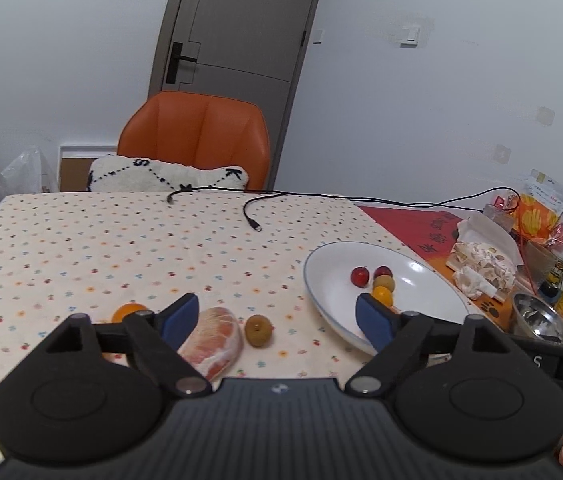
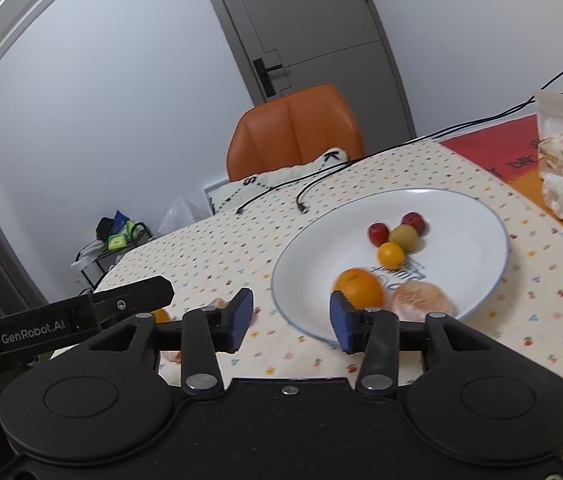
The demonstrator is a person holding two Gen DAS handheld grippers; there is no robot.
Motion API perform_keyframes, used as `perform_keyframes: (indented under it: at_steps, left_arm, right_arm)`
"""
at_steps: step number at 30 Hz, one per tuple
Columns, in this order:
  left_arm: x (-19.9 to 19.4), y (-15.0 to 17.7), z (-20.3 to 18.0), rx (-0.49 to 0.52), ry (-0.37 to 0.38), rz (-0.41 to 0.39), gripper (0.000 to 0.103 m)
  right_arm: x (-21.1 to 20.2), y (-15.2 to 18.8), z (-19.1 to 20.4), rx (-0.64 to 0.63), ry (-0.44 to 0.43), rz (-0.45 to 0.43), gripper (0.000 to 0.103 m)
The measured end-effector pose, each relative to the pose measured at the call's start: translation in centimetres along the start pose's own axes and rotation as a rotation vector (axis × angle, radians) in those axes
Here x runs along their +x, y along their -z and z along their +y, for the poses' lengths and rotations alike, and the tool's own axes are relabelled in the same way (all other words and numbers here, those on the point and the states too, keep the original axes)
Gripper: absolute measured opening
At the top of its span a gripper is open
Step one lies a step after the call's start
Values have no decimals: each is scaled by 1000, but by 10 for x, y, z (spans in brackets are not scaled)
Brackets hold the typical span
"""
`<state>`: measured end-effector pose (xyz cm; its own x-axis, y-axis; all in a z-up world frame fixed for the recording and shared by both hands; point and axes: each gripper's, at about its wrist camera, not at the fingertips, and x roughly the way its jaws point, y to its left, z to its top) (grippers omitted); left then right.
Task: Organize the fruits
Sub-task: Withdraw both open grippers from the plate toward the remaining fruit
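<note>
With both grippers' fingers spread and empty, the peeled pomelo wedge (image 1: 211, 342) on the desk (image 1: 81, 248) looks soft and tearable; the left gripper (image 1: 277, 320) should pinch it lightly across its thick middle.

Dotted tablecloth (image 1: 121, 248) carries plate (image 1: 321, 276), pomelo wedge (image 1: 213, 340), possibly longan (image 1: 258, 330).

In the left wrist view, the left tongs (image 1: 277, 318) hide part of the orange (image 1: 127, 312), the pomelo wedge (image 1: 213, 340) and the plate's (image 1: 337, 264) near rim. In the right wrist view, the plate's printed lettering is blurred, and the right tongs (image 2: 291, 318) cover most of a worktop orange (image 2: 160, 315).
</note>
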<state>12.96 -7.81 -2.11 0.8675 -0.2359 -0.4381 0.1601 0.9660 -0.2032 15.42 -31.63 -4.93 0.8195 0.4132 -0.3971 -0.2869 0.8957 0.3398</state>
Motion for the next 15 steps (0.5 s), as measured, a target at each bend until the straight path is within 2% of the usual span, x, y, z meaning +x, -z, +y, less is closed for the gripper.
perform_keyframes:
  at_steps: [6, 15]
  left_arm:
    - [-11, 4, 15, -6, -47, -16, 91]
    - [-31, 5, 45, -47, -124, -36, 91]
  right_arm:
    - [8, 3, 14, -13, -31, 16, 53]
    - [18, 10, 36, -39, -77, 46, 61]
